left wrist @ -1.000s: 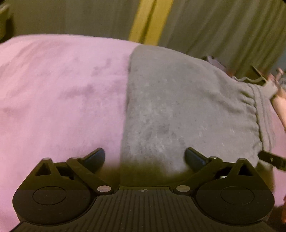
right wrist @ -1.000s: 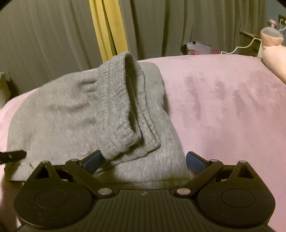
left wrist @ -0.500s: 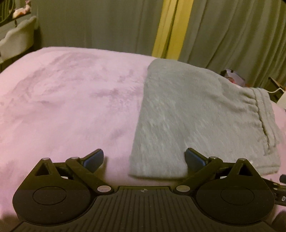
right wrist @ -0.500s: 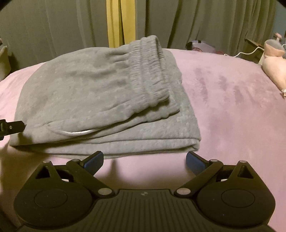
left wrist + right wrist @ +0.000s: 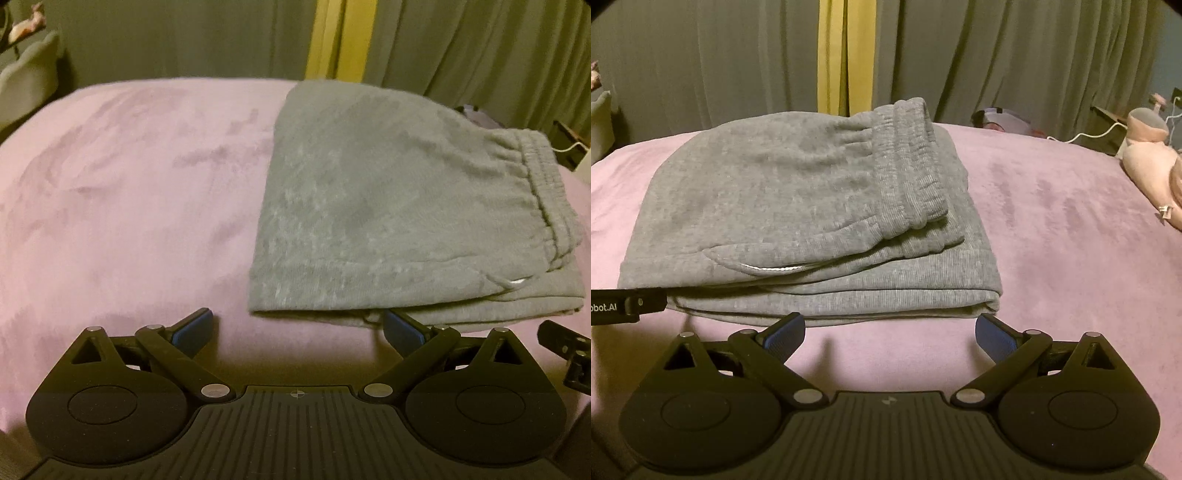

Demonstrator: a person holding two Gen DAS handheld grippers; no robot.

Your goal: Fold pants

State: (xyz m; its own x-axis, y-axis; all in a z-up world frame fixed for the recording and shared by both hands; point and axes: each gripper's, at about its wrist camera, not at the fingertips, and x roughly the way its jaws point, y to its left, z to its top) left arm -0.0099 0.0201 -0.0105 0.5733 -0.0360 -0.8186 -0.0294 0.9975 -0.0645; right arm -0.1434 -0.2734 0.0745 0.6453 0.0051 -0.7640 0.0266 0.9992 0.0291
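The soft grey folded sweatpants [image 5: 798, 206] lie in a neat stack on the bed with the fuzzy pink blanket [image 5: 1071, 229]. The stretchy ribbed waistband [image 5: 912, 166] is on top of the stack. A thin white line at a pocket [image 5: 775, 267] shows near the front edge of the pants.

The left gripper [image 5: 297, 330] is low, just in front of the pants. Its blue-tipped fingers [image 5: 194, 328] are wide apart and hold nothing. One finger sits right by the front edge of the pants.

The right gripper [image 5: 890, 332] is also just in front of the pants. Its fingers [image 5: 995, 334] are wide apart and hold nothing too.

Behind the pants hang dark grey-green curtains [image 5: 1015, 55] with a yellow strip [image 5: 846, 55] between them. A pink stuffed toy [image 5: 1152, 166] lies far to the right of the pants.
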